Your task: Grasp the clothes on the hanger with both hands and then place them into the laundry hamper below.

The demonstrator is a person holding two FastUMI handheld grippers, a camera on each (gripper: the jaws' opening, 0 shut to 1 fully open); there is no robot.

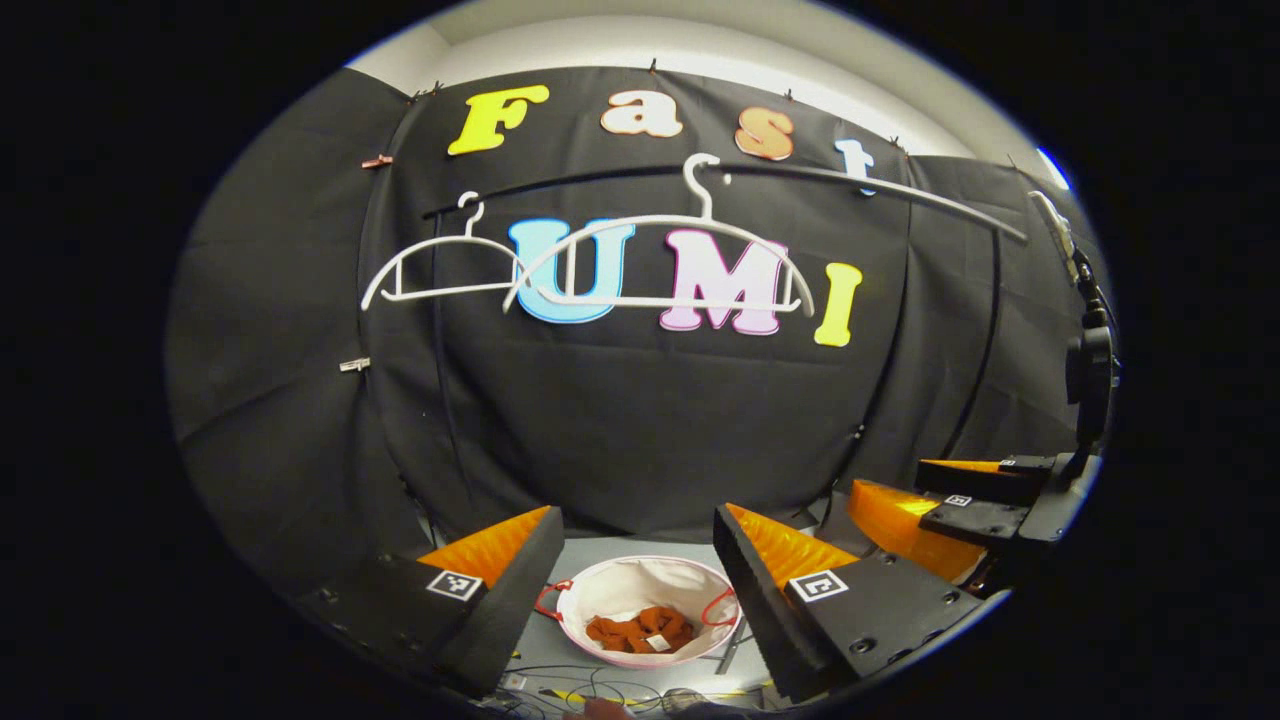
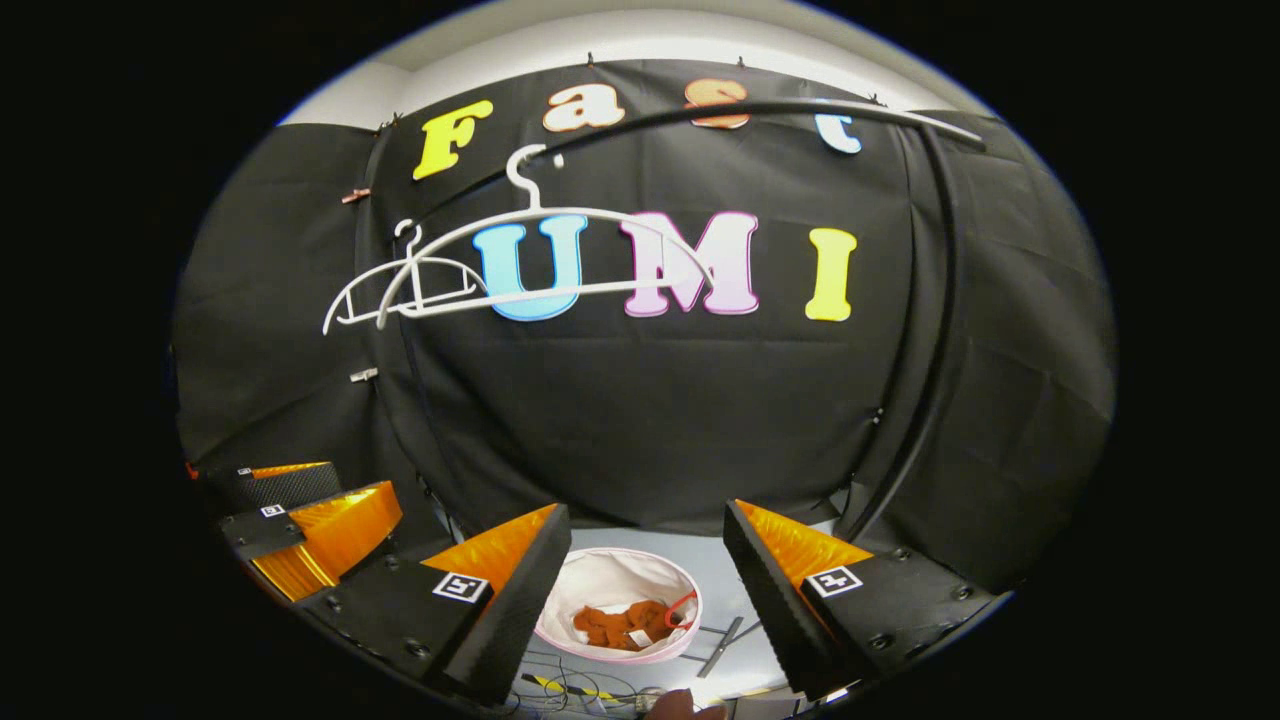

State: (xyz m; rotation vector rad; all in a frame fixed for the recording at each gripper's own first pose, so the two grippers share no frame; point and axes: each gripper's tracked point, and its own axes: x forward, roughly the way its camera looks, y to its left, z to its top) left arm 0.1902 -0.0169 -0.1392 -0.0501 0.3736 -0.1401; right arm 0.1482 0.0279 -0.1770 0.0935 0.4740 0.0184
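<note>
The left gripper was held spread wide with nothing between its fingers, and the right gripper was likewise spread and empty. Below and between the fingers, the rust-brown clothes were seen lying inside the white laundry hamper on the floor. Higher up, two bare white hangers were hung from the rail.
</note>
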